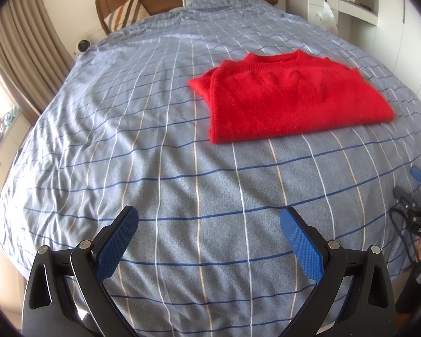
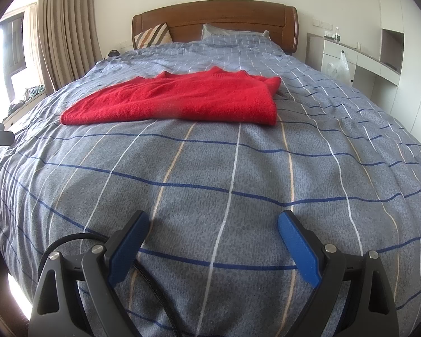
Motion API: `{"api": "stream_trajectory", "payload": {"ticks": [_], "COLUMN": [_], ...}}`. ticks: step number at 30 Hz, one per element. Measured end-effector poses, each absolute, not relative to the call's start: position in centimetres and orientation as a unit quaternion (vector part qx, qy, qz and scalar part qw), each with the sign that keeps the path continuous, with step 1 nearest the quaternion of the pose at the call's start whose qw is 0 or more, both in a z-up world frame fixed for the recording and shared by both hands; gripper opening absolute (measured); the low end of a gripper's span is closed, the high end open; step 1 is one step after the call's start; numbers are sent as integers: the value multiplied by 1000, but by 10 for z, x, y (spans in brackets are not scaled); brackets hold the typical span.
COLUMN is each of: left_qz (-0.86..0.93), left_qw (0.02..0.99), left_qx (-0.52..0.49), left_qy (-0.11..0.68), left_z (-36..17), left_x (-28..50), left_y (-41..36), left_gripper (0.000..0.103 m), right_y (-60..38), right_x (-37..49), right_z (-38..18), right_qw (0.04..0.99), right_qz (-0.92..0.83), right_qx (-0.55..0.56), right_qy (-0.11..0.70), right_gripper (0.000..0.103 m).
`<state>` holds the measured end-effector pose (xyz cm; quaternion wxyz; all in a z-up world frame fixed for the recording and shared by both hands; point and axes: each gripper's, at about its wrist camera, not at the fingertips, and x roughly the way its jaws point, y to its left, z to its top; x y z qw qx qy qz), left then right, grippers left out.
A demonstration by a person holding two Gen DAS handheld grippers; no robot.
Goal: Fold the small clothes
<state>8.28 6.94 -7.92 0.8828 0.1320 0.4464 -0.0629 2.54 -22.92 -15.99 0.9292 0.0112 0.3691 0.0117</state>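
Observation:
A red knit sweater point(image 1: 292, 98) lies folded into a flat rectangle on the bed, collar toward the headboard; it also shows in the right wrist view point(image 2: 182, 99). My left gripper point(image 1: 209, 216) is open and empty, held above the blue checked bedspread point(image 1: 160, 168) well short of the sweater's near edge. My right gripper point(image 2: 214, 220) is open and empty too, over the bedspread point(image 2: 238, 174) near the foot of the bed. The right gripper also shows at the right edge of the left wrist view point(image 1: 419, 179).
A wooden headboard point(image 2: 219, 14) with a striped cushion point(image 2: 154, 35) and a pillow point(image 2: 230, 32) stands at the far end. Curtains point(image 2: 67, 28) hang on the left. A white desk unit point(image 2: 362, 61) with a plastic bag point(image 2: 338, 67) stands on the right. A black cable point(image 2: 151, 278) runs under the right gripper.

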Motion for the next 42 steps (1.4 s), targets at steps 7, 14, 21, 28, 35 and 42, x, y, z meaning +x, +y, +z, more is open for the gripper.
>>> {"api": "stream_trajectory", "payload": {"ticks": [7,14,21,28,35,42], "left_qz": [-61,-60,-38,-23,-25,-4], "left_qw": [894,899,899,897,904,905], "left_qx": [107,58,31,-16,-43,-60], "left_qy": [432,429,435,442,425,422], "left_z": [-65,-63,-66,-78,-69,-68], "left_x": [80,81,78,74,68,57], "left_y": [84,105,142,181,194,222], "left_gripper": [101,101,101,101,101,101], "right_y": [-310,-376,-351,-275,-126,-39], "right_x": [60,184,250,267,305,324], "right_z": [-107,-98,-155,-94,-43,-109], "right_qw": [930,876,818,852,846,796], "right_qz": [6,47,75,67,171,239], "right_qx": [140,261,316,169,110,169], "right_qy": [340,403,475,492,492,529], "right_gripper": [92,89,69,10,9,32]}}
